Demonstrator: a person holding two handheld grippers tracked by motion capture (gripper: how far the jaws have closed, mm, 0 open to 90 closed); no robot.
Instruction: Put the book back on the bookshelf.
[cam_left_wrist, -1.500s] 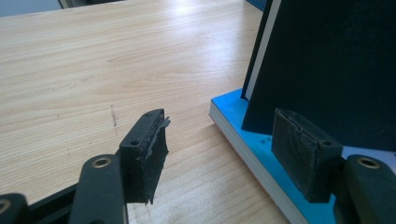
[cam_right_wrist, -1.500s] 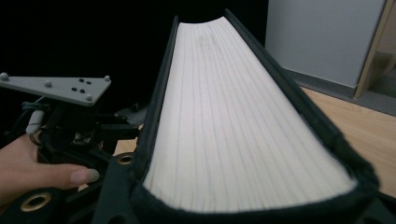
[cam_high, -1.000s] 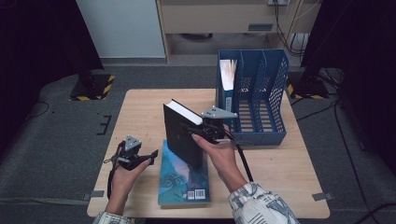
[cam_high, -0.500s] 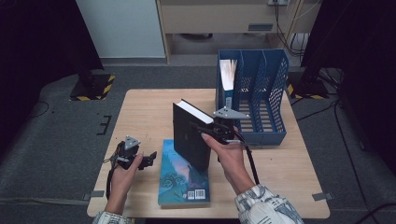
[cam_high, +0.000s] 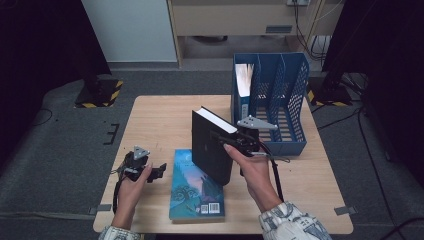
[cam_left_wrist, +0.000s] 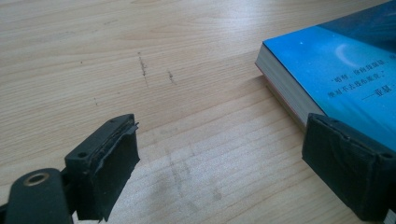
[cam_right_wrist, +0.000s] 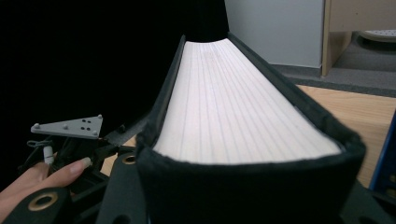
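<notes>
Right tool (cam_high: 235, 142) grips black book (cam_high: 210, 150) — blue rack (cam_high: 292, 95) beside.

The black book (cam_high: 212, 147) hides the top of the blue book (cam_high: 196, 192) lying at 6 o'clock. In the right gripper view, the black book covers both jaws. The blue file rack (cam_high: 272, 100) at 1 o'clock holds papers too small to read.
</notes>
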